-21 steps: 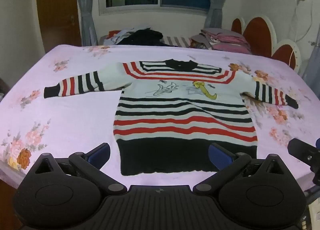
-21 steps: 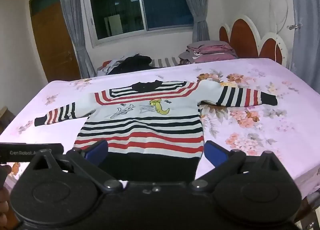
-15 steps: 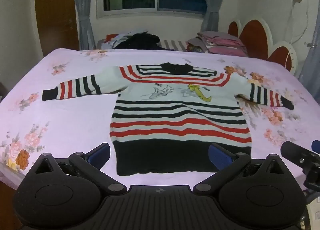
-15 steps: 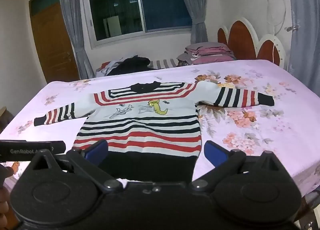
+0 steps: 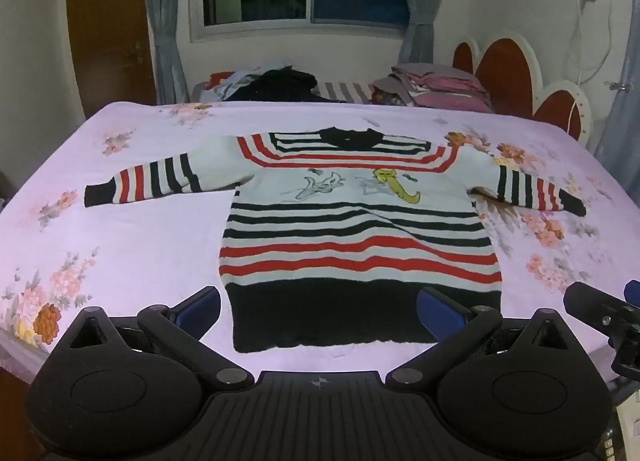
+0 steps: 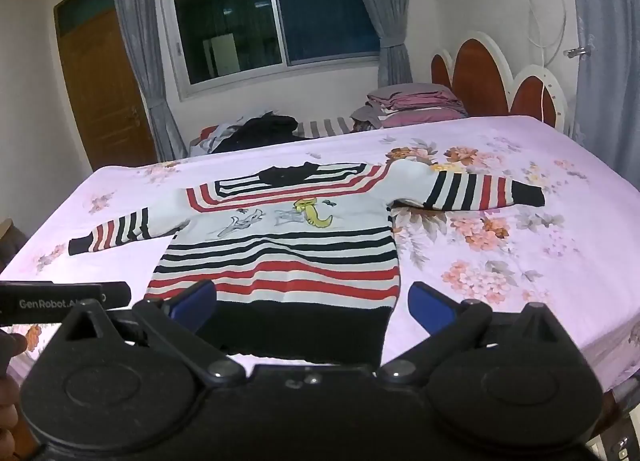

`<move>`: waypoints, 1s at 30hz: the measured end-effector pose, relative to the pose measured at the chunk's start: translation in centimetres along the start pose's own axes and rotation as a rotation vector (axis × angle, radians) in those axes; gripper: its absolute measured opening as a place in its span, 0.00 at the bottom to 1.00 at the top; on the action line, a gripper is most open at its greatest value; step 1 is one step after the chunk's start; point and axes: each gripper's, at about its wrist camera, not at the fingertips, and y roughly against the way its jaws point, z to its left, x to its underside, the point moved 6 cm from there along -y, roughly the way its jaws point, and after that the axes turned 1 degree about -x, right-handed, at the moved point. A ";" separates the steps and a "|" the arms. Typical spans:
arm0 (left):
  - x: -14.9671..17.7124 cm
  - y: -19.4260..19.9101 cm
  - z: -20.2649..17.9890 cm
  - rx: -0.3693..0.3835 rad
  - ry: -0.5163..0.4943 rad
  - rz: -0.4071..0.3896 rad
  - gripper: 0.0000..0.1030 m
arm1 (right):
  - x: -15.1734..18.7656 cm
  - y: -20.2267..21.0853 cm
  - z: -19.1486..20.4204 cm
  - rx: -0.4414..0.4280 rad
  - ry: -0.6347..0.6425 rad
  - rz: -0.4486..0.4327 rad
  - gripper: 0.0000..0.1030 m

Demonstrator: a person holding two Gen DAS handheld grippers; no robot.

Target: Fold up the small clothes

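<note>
A small striped sweater (image 5: 356, 221), white with red and black stripes, a black hem and a cartoon print, lies flat and face up on the pink floral bedsheet (image 5: 120, 245), both sleeves spread out. It also shows in the right wrist view (image 6: 280, 245). My left gripper (image 5: 318, 309) is open and empty, held above the bed's near edge in front of the black hem. My right gripper (image 6: 312, 303) is open and empty, over the hem's right part. The right gripper's body shows at the right edge of the left wrist view (image 5: 604, 313).
A pile of dark clothes (image 5: 276, 83) and folded pink bedding (image 5: 436, 87) lie beyond the bed's far edge. A red and white headboard (image 5: 516, 69) stands at the right. A window with grey curtains (image 6: 272, 21) and a wooden door (image 6: 100, 89) are behind.
Both grippers have drawn back and tilted up slightly, so the sweater sits a little lower and more of the window wall shows. The sweater has not moved. Both stay open.
</note>
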 end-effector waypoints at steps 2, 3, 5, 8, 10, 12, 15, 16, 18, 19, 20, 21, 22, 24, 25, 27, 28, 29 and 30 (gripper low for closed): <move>-0.1 0.0 0.0 0.002 -0.006 -0.002 1.00 | 0.0 -0.1 0.0 -0.001 -0.001 -0.001 1.00; -0.1 0.0 -0.1 0.002 -0.007 -0.004 1.00 | 0.0 -0.1 0.0 -0.002 0.000 -0.002 1.00; -0.1 0.2 -0.1 0.003 -0.011 -0.009 1.00 | 0.0 -0.1 0.0 -0.004 0.000 -0.003 0.99; 0.0 0.1 0.0 0.004 -0.007 -0.005 1.00 | 0.0 -0.1 0.2 -0.009 -0.002 -0.004 0.99; 0.1 0.0 0.0 0.006 -0.005 -0.002 1.00 | 0.0 -0.1 0.2 -0.007 0.000 -0.003 1.00; 0.2 0.0 0.0 0.006 -0.002 -0.001 1.00 | 0.0 -0.1 0.2 -0.008 0.001 -0.003 0.99; 0.3 0.0 0.0 0.007 -0.001 -0.002 1.00 | 0.0 -0.1 0.1 -0.005 -0.004 -0.005 0.99; 0.3 0.0 0.0 0.009 0.002 -0.001 1.00 | 0.0 -0.1 0.0 -0.006 -0.006 -0.005 1.00; 0.3 0.0 0.0 0.010 0.002 0.000 1.00 | 0.0 -0.1 -0.1 -0.003 -0.009 -0.004 1.00; 0.4 0.0 0.0 0.010 0.002 0.000 1.00 | 0.0 -0.1 -0.1 -0.002 -0.010 -0.004 0.99; 0.4 -0.1 0.0 0.011 0.002 0.000 1.00 | 0.0 -0.1 -0.2 -0.005 -0.008 -0.004 0.99; 0.4 -0.1 0.0 0.011 0.004 0.000 1.00 | 0.0 -0.1 -0.2 -0.003 -0.009 -0.005 1.00; 0.3 -0.1 -0.1 0.009 0.003 0.000 1.00 | 0.0 -0.1 -0.2 -0.002 -0.010 -0.005 1.00; 0.2 -0.1 -0.2 0.009 0.001 -0.001 1.00 | 0.0 -0.2 -0.2 -0.005 -0.010 -0.003 0.99; 0.2 -0.1 -0.2 0.010 0.001 0.000 1.00 | 0.0 -0.2 -0.3 -0.004 -0.010 -0.004 0.99; 0.2 -0.1 -0.2 0.007 0.002 0.000 1.00 | 0.0 -0.2 -0.2 -0.003 -0.010 -0.003 0.99; 0.2 -0.2 -0.3 0.005 0.001 0.001 1.00 | 0.0 -0.2 -0.3 -0.004 -0.013 -0.002 0.99; 0.2 -0.2 -0.3 0.004 0.000 0.002 1.00 | 0.1 -0.2 -0.4 -0.005 -0.015 -0.002 0.99; 0.1 -0.2 -0.3 0.004 0.001 0.004 1.00 | 0.1 -0.3 -0.4 -0.006 -0.016 0.000 0.99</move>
